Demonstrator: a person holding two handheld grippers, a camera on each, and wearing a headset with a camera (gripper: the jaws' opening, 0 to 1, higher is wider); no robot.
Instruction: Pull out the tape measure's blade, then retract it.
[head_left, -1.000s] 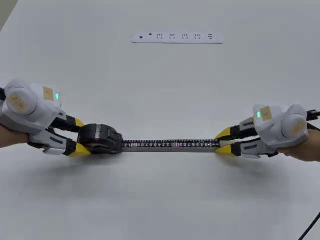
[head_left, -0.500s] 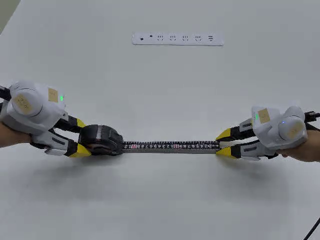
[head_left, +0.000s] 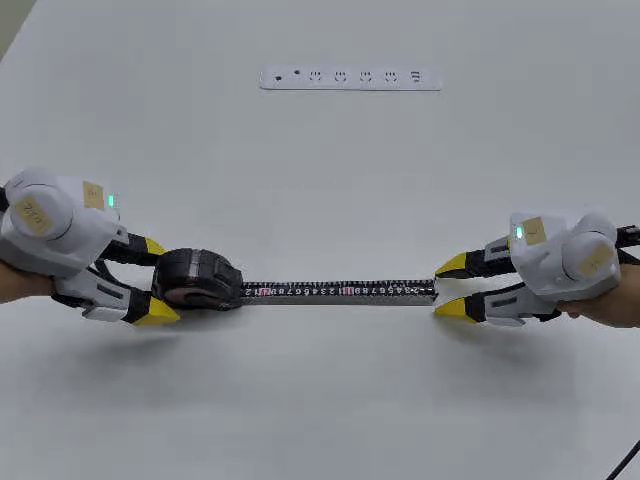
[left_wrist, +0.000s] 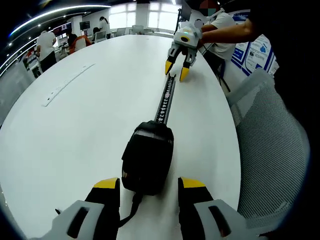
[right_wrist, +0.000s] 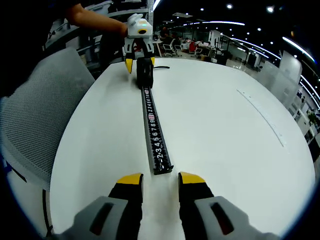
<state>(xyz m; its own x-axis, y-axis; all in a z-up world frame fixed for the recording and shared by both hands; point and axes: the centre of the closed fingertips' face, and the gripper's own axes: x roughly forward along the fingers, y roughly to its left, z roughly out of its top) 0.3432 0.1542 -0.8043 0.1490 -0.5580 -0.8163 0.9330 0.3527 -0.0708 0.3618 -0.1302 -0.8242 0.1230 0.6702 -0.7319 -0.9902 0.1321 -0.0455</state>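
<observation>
White tabletop (head_left: 300, 190) spreads wide around both my grippers. At the far left my left gripper (head_left: 158, 279) lies low on it, yellow-tipped jaws spread around the rear of the black tape measure (head_left: 198, 279), one tip on each flank; the tips sit close against the case, but whether they press on it I cannot tell; a dark cord trails from the case back between those jaws. From the case's mouth the blade (head_left: 340, 291) lies pulled out flat on the top, numbers up, running straight toward my right gripper (head_left: 450, 286); its end stops just ahead of that gripper's tips, in line with the gap between them, and seems to touch neither; the right jaws stand apart, the blade's end loose before them. Beyond both grippers, well apart from the blade, a white power strip (head_left: 350, 78) lies parallel to it, with open top between; on my near side the surface runs free back to the curved table edge, where a grey mesh chair (left_wrist: 270, 145) stands just off the rim; a black cable (head_left: 625, 455) crosses the near corner, to the right of my right gripper.
</observation>
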